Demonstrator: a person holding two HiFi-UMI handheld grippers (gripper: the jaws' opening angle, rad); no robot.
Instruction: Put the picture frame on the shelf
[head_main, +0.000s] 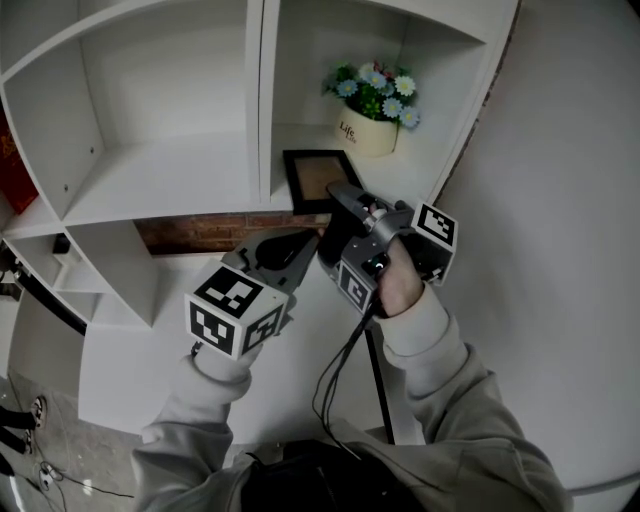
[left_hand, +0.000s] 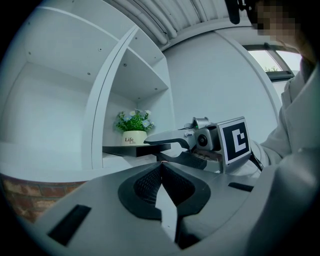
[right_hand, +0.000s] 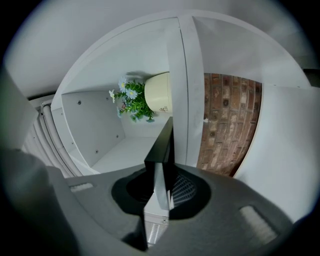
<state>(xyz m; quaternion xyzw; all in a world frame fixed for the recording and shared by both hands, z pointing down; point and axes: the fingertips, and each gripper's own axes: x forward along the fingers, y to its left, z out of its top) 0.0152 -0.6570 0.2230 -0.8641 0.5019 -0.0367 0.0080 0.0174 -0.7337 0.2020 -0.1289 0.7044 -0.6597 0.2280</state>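
Note:
The black picture frame (head_main: 318, 178) with a brown inside lies almost flat over the front of the right-hand shelf compartment (head_main: 300, 140). My right gripper (head_main: 343, 196) is shut on its near edge. In the right gripper view the frame (right_hand: 163, 142) runs edge-on out from between the jaws (right_hand: 165, 176) toward the shelf. In the left gripper view the frame (left_hand: 131, 149) shows as a thin dark slab, with the right gripper (left_hand: 167, 146) clamped on it. My left gripper (head_main: 300, 246) hangs just below and left of the frame, shut (left_hand: 161, 168) and holding nothing.
A cream pot of blue and white flowers (head_main: 375, 118) stands at the back of the same compartment, right behind the frame. A white divider (head_main: 262, 100) splits it from the left compartment. Brick wall (head_main: 190, 232) shows below the shelf board. A cable (head_main: 335, 375) hangs from the right gripper.

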